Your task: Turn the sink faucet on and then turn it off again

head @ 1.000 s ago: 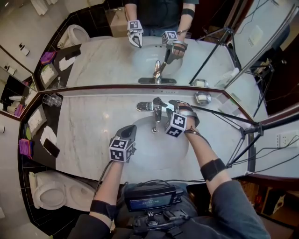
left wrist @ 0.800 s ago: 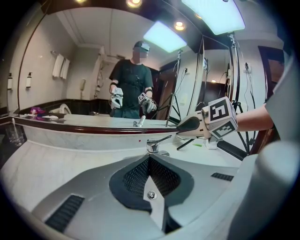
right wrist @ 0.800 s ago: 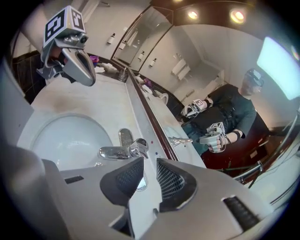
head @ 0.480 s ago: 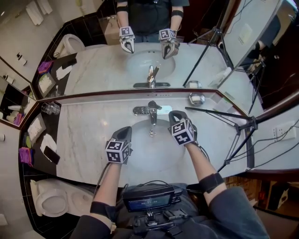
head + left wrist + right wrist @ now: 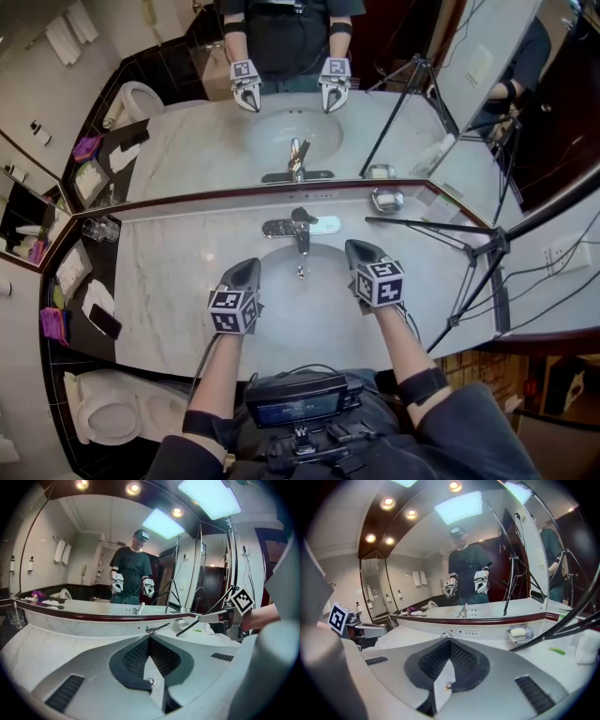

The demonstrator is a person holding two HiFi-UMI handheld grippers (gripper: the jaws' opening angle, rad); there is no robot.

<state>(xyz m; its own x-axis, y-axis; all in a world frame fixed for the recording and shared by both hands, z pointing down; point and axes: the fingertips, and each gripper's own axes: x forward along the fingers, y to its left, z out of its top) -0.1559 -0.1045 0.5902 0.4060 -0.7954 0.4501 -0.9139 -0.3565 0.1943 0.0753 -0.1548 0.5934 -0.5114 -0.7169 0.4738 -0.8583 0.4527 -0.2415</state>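
**Cataloguing a vanity counter: faucet untouched, both grippers shut and empty**

1. Mirror (image 5: 187, 131). Wall-wide, beyond both grippers. It repeats the counter, the faucet and the person holding the grippers.
2. Counter (image 5: 169, 272). Pale marble, running under and out to either side of both grippers.
3. Basin (image 5: 300, 314). White and sunk into the counter, directly beneath and between the two grippers.
4. Tripod (image 5: 469, 253). Dark legs, outboard of the right gripper and apart from it.
5. Left gripper (image 5: 249, 266). Held over the basin's left rim. Its jaws are pressed fully together with nothing between them.
6. Right gripper (image 5: 356, 246). Held over the basin's right rim. Its jaws meet tip to tip and hold nothing.
7. Faucet (image 5: 300, 230). Chromed, on a plate at the basin's back edge, ahead of both sets of tips and between them. It touches neither gripper. No running water can be made out.
8. Soap dish (image 5: 386, 199). Metal, ahead of and outboard of the right gripper.
9. Lever (image 5: 302, 216). A single handle on top of the faucet.
10. Drain (image 5: 300, 272). Sits between the two grippers' tips.

Handling note, item 7: the body is judged rigid and bolted down, so only the lever should move, on a stiff pivot. The polished metal is likely slippery, more so if wet. The best hold is probably the lever's free end, with the pads on either flank. Failing that, closed tips could go beneath it to lift and above it to press down. Light force should be enough.
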